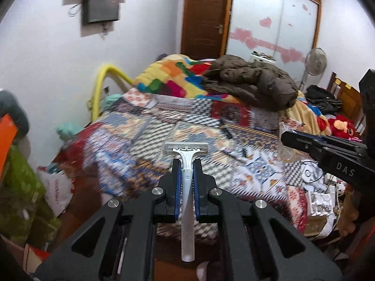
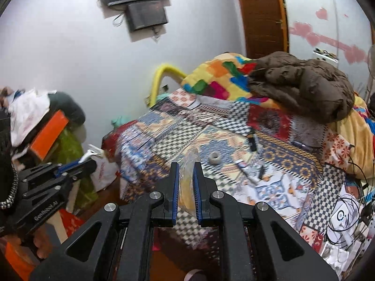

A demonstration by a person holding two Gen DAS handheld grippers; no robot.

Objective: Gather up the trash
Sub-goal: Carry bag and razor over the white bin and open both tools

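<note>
My left gripper (image 1: 186, 167) is shut on a white disposable razor (image 1: 187, 187), head forward, held above the near end of the patchwork bed (image 1: 164, 121). It also shows at the left of the right wrist view (image 2: 77, 164). My right gripper (image 2: 186, 166) is shut on a clear plastic bag (image 2: 187, 187) with yellowish contents; it shows at the right of the left wrist view (image 1: 284, 138). On the bed lie a small tape roll (image 2: 215, 158), a tube (image 2: 246, 168) and dark small items (image 2: 252, 141).
A brown jacket (image 1: 253, 82) and bright blanket (image 1: 173, 75) are piled at the bed's far end. Bags and boxes (image 1: 56, 187) crowd the floor at left. Cables and white packaging (image 2: 339, 217) lie at the bed's right corner. A fan (image 1: 315, 62) stands by the wardrobe.
</note>
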